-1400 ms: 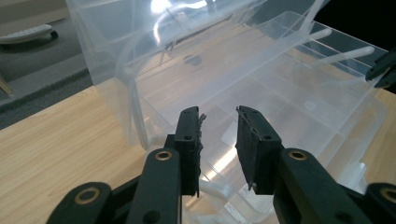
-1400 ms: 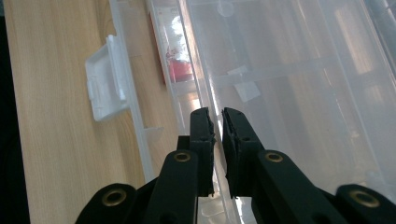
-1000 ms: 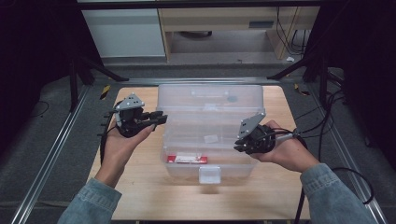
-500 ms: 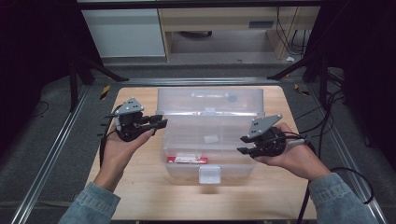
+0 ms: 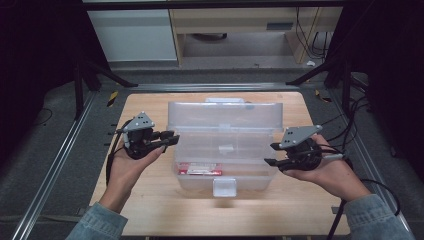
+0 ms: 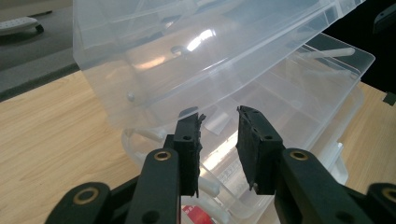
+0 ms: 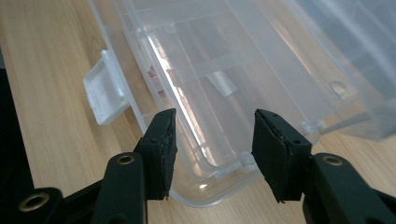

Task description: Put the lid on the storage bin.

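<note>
Both tongs are empty and held off the clear plastic box [image 5: 225,150]: the left gripper [image 5: 167,140] sits just beside its left end, jaws slightly apart, and the right gripper [image 5: 272,155] just beside its right end, jaws wider apart with nothing between them. The box stands in the middle of the wooden table [image 5: 150,210], its lid [image 5: 225,116] raised toward the far edge and its latch tab [image 5: 223,186] pointing at the near edge. A red-labelled item [image 5: 200,171] lies inside along the near wall; what it is I cannot make out.

The lid probably leans only on its hinge, so a nudge from either jaw could drop it shut on a gripper reaching in. The box looks light, and a sideways push could slide it toward a table edge.

Bare wood lies open to both sides and along the near edge; the far edge is close behind the lid.
</note>
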A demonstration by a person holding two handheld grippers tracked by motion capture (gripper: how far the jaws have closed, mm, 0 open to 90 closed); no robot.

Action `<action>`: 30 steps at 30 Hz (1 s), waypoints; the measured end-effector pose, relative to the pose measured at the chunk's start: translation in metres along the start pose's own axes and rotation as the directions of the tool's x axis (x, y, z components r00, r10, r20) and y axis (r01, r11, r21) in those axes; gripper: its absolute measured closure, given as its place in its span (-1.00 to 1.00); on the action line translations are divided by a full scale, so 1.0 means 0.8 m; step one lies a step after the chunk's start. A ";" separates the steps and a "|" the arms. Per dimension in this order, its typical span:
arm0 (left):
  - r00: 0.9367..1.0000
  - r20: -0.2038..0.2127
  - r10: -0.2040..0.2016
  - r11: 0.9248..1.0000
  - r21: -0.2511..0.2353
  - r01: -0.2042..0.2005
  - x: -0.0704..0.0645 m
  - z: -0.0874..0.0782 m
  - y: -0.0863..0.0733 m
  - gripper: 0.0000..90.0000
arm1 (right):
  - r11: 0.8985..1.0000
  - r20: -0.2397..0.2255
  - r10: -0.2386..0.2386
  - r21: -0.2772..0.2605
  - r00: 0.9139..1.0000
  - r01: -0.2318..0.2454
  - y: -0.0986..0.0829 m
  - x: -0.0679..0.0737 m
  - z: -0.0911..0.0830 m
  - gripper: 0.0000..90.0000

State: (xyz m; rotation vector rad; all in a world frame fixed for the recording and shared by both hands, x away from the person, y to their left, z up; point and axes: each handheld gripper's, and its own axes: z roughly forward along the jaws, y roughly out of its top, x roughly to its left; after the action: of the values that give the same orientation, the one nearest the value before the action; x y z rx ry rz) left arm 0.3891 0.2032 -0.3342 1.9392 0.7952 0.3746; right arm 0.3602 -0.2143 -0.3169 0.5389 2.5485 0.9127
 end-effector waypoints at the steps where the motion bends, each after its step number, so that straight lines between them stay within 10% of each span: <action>1: 1.000 0.002 -0.003 1.000 0.002 0.003 0.000 0.000 -0.001 0.53 | 1.000 0.004 0.005 -0.004 1.000 -0.005 -0.002 0.000 -0.002 0.13; 30: 0.999 0.032 0.013 0.999 0.042 -0.014 0.000 0.004 -0.032 0.86 | 0.993 0.091 0.114 0.019 0.989 -0.116 -0.060 -0.012 -0.014 0.71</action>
State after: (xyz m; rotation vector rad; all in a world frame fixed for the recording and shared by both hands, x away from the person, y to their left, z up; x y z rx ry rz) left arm 0.3813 0.2090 -0.3579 1.9859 0.7750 0.3366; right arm 0.3523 -0.2586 -0.3386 0.7248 2.4720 0.8767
